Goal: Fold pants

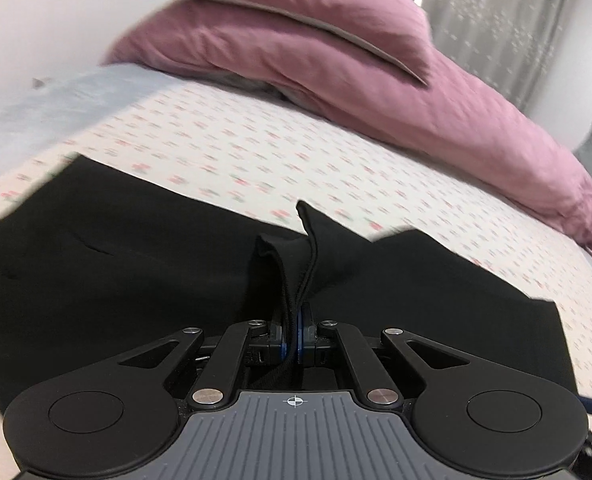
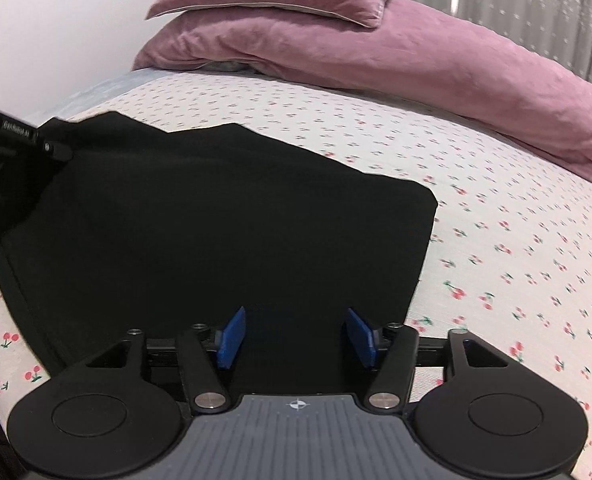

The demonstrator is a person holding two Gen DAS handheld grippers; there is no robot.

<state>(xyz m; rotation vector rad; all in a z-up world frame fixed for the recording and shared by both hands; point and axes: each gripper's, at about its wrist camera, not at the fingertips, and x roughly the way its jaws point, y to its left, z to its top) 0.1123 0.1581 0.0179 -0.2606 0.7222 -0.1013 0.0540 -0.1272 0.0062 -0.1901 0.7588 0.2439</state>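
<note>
your left gripper [image 1: 295, 322] pinches a fold of black pants [image 1: 116, 280] | right gripper [image 2: 296, 338] half-wide, empty, pants edge between its pads | right's nearer that edge

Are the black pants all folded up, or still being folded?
Still being folded. The left gripper is shut on a bunched edge of the black pants, lifting it off the bed sheet; the rest lies flat.
</note>
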